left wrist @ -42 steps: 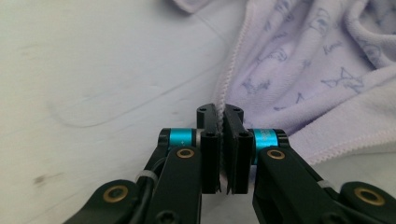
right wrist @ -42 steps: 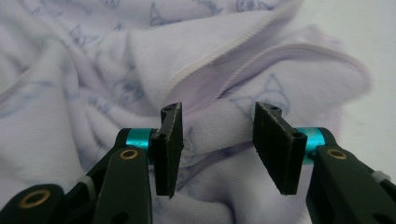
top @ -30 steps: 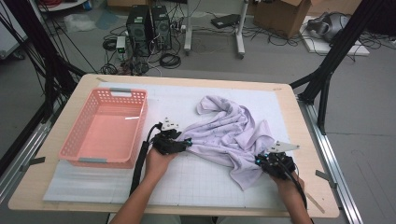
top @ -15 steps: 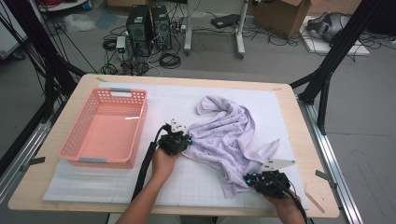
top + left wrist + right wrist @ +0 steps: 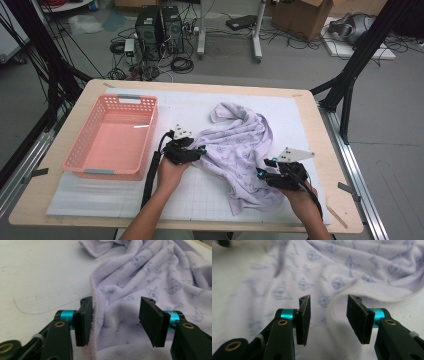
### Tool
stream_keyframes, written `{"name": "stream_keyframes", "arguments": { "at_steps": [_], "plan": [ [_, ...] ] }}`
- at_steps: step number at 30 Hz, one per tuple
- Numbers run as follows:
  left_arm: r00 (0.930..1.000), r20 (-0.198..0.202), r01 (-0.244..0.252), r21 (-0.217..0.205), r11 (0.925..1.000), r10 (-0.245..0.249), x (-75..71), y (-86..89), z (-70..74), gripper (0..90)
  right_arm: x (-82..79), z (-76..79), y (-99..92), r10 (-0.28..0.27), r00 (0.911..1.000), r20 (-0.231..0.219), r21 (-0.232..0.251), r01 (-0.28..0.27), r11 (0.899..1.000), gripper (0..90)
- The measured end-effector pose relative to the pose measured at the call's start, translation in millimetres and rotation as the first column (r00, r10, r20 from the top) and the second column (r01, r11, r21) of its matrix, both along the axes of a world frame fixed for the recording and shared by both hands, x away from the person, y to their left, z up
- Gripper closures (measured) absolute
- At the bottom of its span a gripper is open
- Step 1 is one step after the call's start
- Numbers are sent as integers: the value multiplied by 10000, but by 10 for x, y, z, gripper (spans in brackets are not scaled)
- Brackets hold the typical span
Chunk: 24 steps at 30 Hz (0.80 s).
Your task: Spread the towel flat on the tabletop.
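The lilac towel is lying crumpled on the tabletop between the two sets of fingers, its long axis running from the far corner down toward the right gripper, with its hemmed edge sitting just ahead of the left gripper. The left fingers are standing apart, having just been opening, straddling the hem without pressing it. The right fingers are likewise parting over a fold of hem, clamping nothing.
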<state>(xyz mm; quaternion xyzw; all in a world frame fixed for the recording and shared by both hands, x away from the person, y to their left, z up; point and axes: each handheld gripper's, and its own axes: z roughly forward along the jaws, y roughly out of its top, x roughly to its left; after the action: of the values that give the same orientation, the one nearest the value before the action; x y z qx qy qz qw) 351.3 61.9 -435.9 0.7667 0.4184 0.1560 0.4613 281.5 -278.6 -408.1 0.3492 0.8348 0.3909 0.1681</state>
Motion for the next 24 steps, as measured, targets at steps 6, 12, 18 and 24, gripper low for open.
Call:
{"name": "stream_keyframes", "arguments": {
  "at_steps": [6,12,18,24],
  "plan": [
    [9984,-474,311,279,9991,-298,-16,-16,-46,416,361,-142,1,5,9983,-583,-434,-30,9991,837],
    [9992,-327,239,316,9992,-229,-57,-82,-128,404,671,-193,-260,-1204,9920,-367,-181,1198,9926,865],
    [9998,-159,140,571,9983,-131,-78,-13,-102,845,884,-304,-550,-2953,9552,-192,-98,2952,9554,869],
    [9947,423,-977,960,9906,940,64,64,-58,876,906,-296,-742,-4646,8843,457,331,4635,8855,869]
  ]
}}
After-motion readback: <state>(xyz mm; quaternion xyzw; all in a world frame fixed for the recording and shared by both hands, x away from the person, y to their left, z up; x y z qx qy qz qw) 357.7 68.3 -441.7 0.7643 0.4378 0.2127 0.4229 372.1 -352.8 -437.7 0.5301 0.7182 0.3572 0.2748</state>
